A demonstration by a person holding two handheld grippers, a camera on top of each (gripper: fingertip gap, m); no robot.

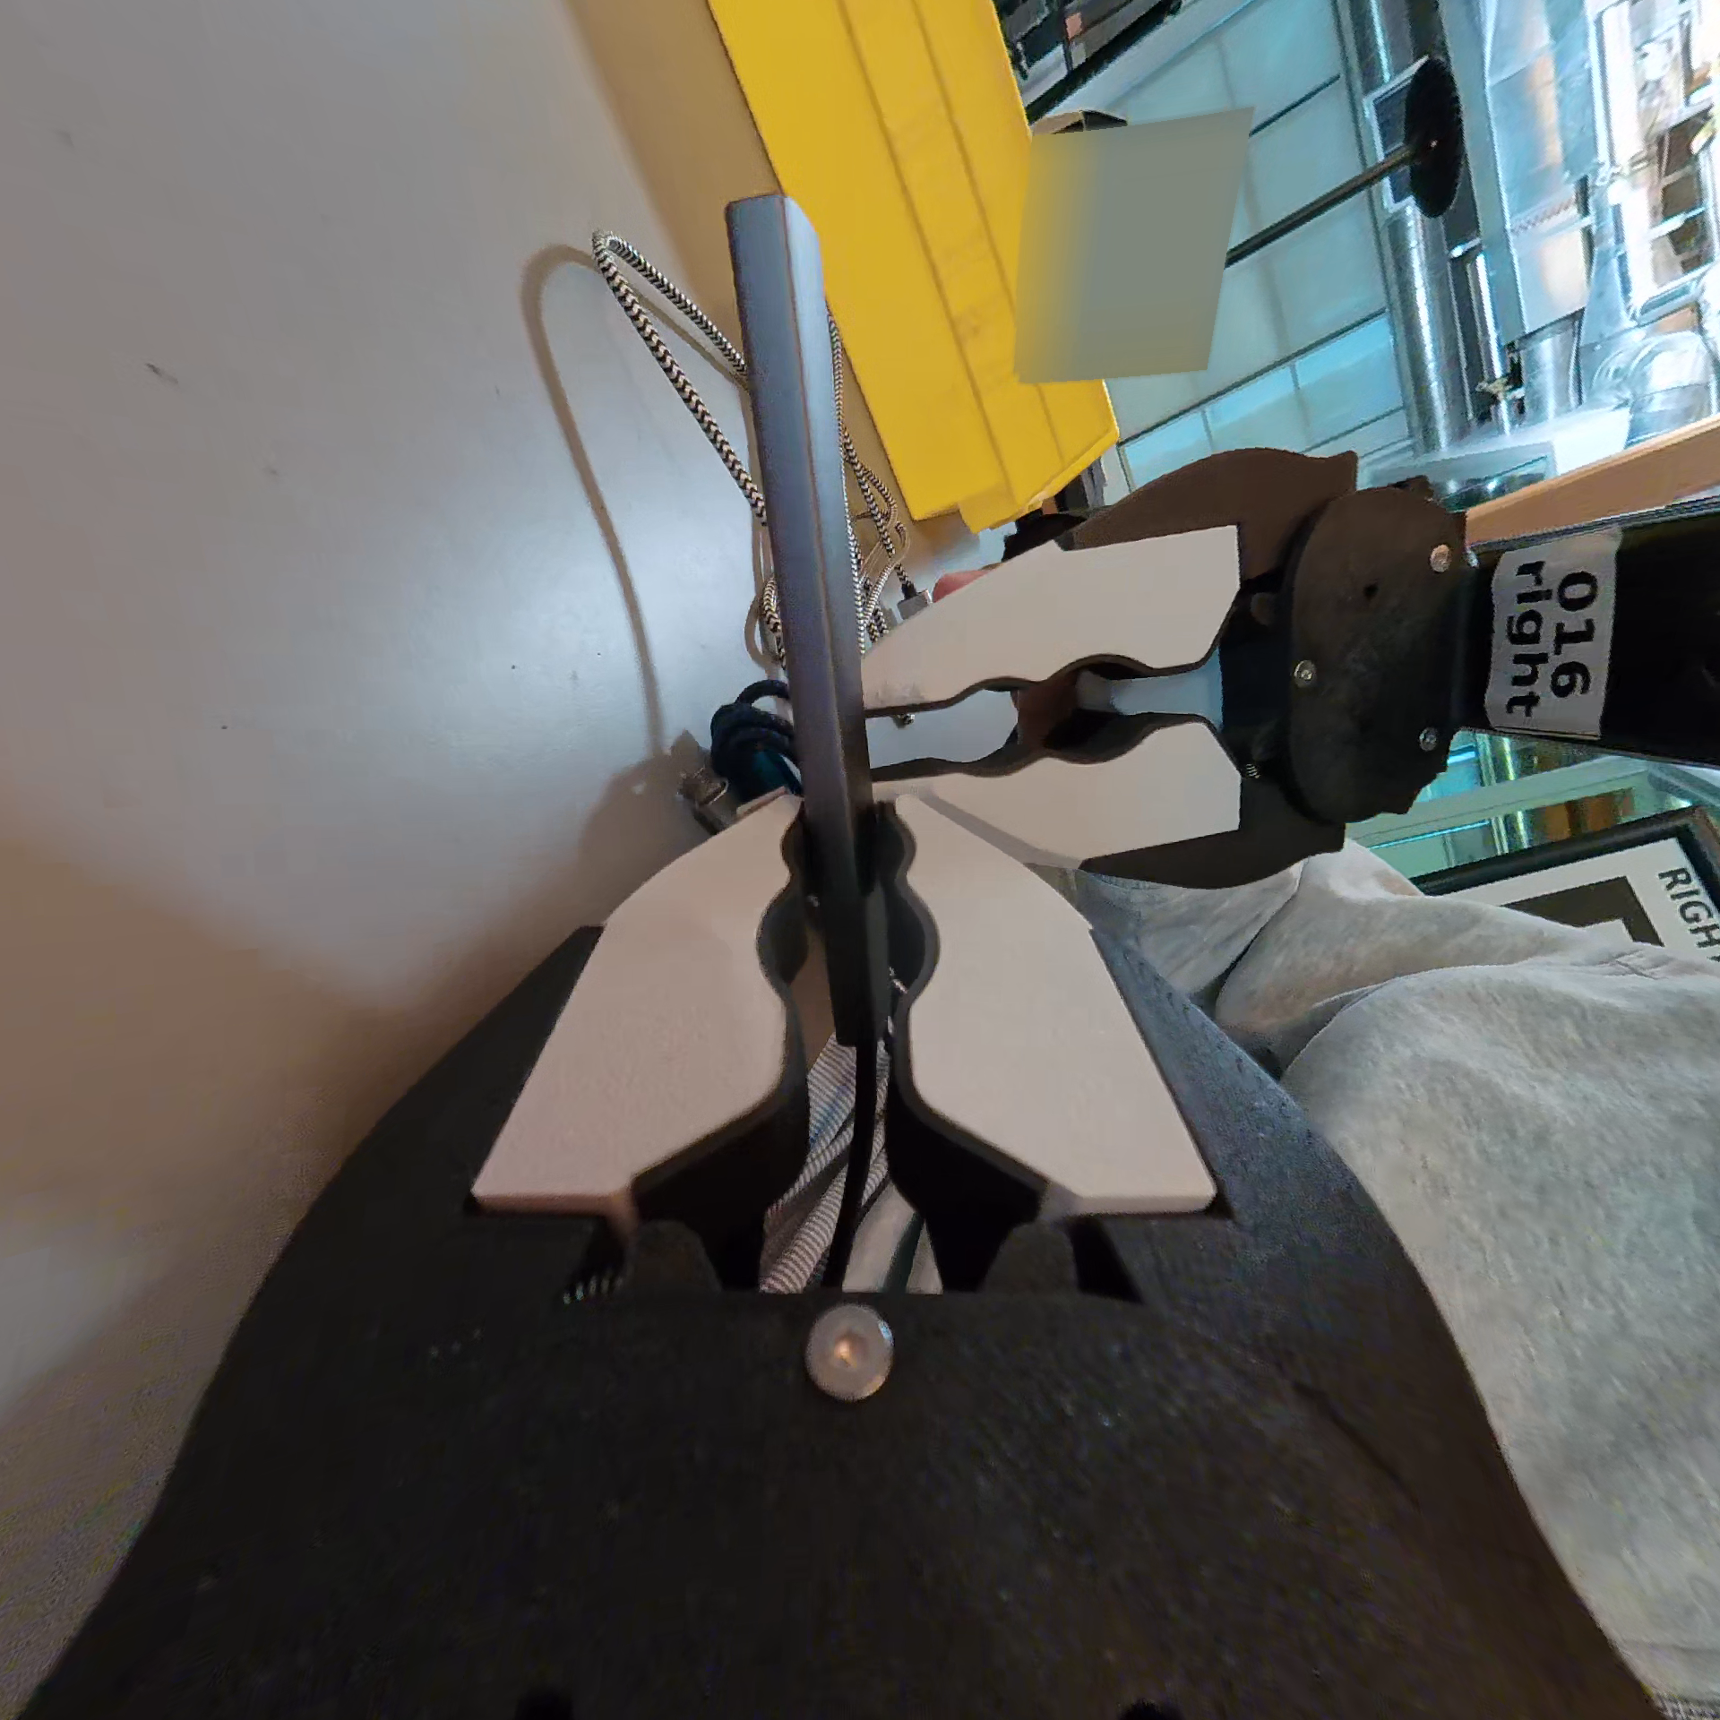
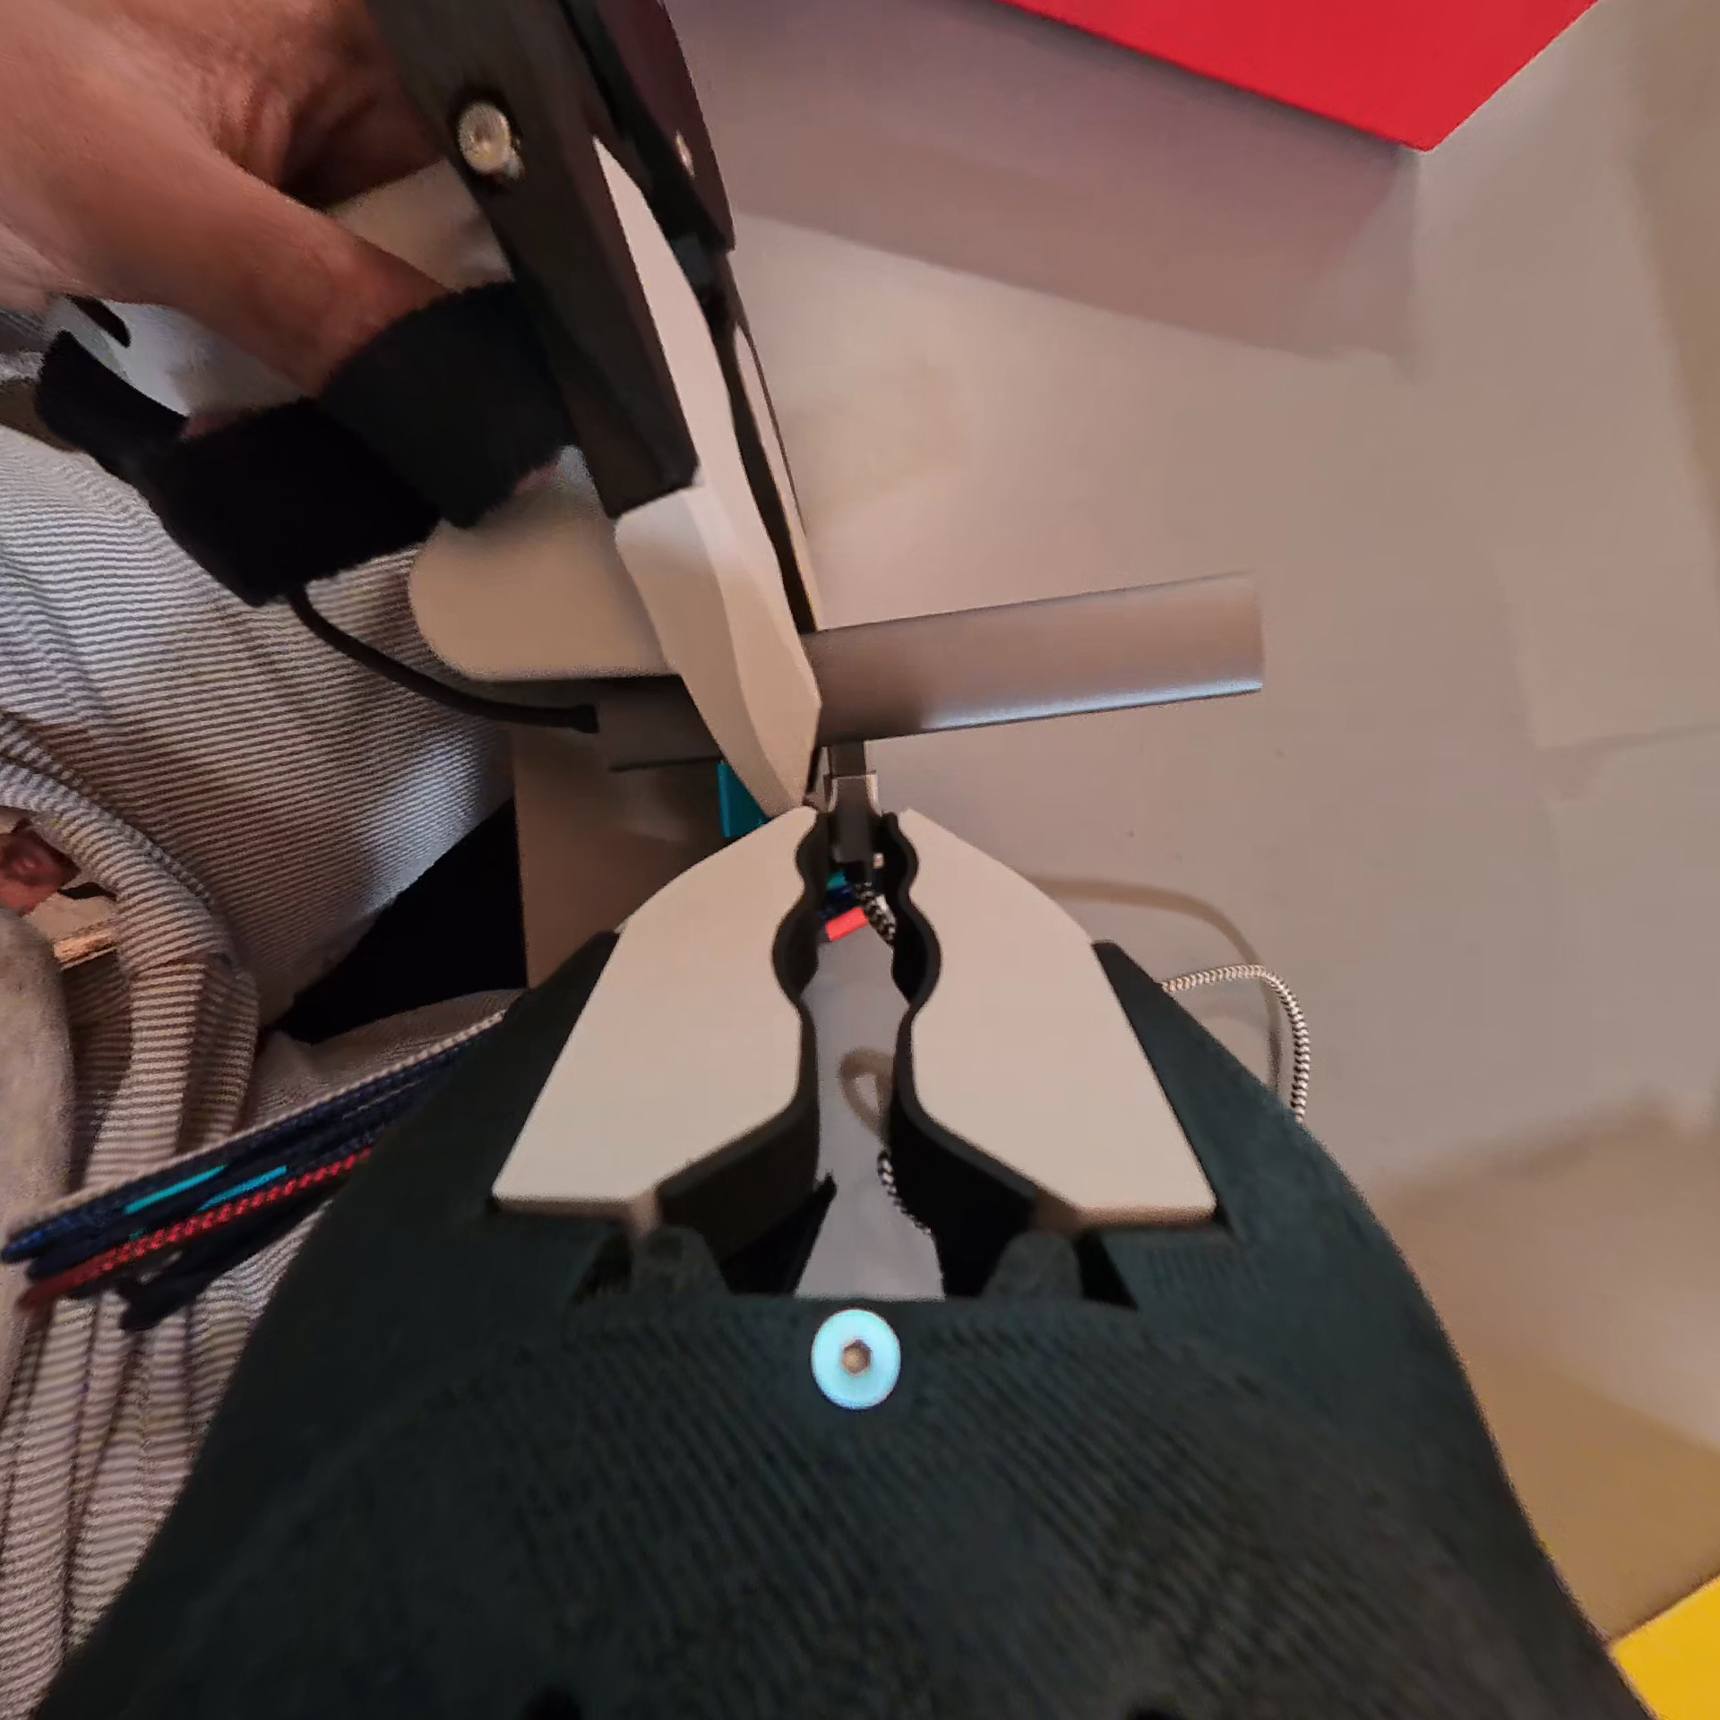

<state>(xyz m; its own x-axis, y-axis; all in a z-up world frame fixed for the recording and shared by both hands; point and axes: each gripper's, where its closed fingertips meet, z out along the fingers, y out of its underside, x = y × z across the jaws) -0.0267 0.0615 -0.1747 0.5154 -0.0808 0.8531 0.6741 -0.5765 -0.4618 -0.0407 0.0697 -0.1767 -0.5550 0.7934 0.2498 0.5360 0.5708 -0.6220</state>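
Observation:
My left gripper (image 1: pixel 838 824) is shut on a thin grey metal slab (image 1: pixel 786 465), a flat device held on edge above the white table (image 1: pixel 279 558). My right gripper (image 1: pixel 880 721) comes in from the right with its tips against the slab's side. In the right wrist view my right gripper (image 2: pixel 852 824) is shut on the metal plug (image 2: pixel 849 786) of a black-and-white braided cable (image 2: pixel 1289 1014). The plug's tip meets the lower edge of the slab (image 2: pixel 1024 651). The left gripper (image 2: pixel 800 735), held by a hand (image 2: pixel 186 167), grips the slab from the upper left.
A yellow bin (image 1: pixel 931 233) stands behind the slab, with the braided cable (image 1: pixel 670 316) looped beside it. A dark blue cable (image 1: pixel 754 735) lies by the slab. A red bin (image 2: pixel 1303 56) stands at the far end. Red and blue cables (image 2: pixel 186 1210) lie against a person's striped shirt (image 2: pixel 186 745). My two grippers' fingertips are within a few centimetres of each other.

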